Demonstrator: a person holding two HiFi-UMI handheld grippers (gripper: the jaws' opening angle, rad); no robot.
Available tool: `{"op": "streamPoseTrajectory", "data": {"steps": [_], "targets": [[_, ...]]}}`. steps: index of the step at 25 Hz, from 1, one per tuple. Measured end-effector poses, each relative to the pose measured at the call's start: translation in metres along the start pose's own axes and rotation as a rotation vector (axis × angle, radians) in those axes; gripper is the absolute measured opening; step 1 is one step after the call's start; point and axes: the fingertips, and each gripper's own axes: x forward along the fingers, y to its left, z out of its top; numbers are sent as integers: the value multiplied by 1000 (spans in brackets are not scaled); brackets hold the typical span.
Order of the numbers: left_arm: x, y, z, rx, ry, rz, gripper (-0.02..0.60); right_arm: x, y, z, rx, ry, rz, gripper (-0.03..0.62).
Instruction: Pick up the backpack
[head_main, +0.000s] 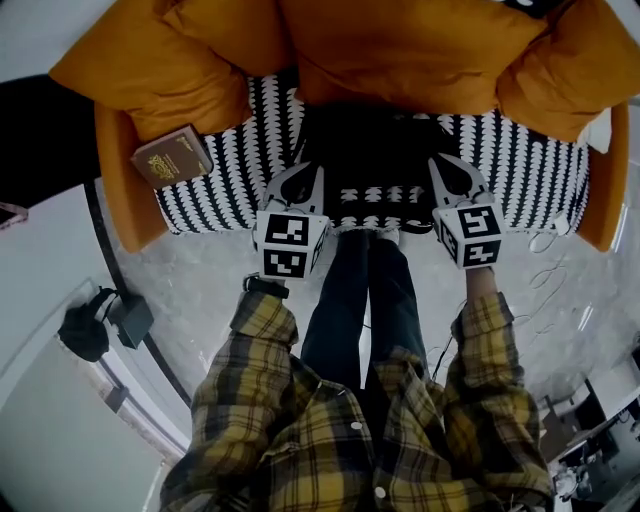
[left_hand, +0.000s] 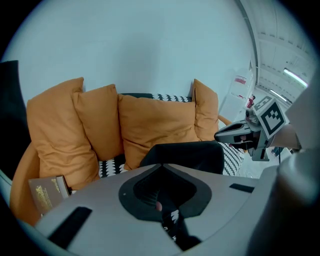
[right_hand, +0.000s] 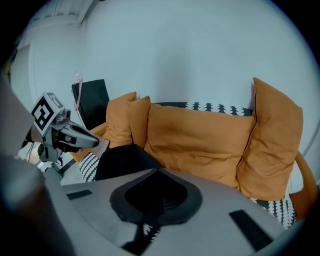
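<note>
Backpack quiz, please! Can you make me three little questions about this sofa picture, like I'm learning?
1. True or false: the black backpack lies on the floor.
2. What colour are the big cushions? A) blue B) orange C) green
3. Are the left gripper and the right gripper open or shut?

Key:
1. False. It sits on the sofa, on the black-and-white seat.
2. B.
3. Both are shut.
</note>
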Motion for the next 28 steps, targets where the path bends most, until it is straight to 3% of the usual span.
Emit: {"op": "streamPoseTrajectory", "data": {"steps": [12, 15, 17, 20, 23, 28], "targets": [[14, 5, -15, -22, 50, 18, 23, 7, -6, -10, 42, 6, 40, 21], [16, 8, -15, -8, 50, 38, 25, 8, -9, -12, 45, 1, 40, 124], [17, 12, -15, 0, 47, 54, 29, 10, -11, -13, 49, 3, 34, 148], [20, 15, -16, 0, 55, 56, 109, 12, -16, -16, 54, 12, 26, 191], [24, 17, -19, 8, 75, 51, 124, 15, -19, -21, 61, 29, 29, 228], [31, 16, -21, 31, 107, 24, 210, 18, -24, -27, 43, 60, 31, 282]]}}
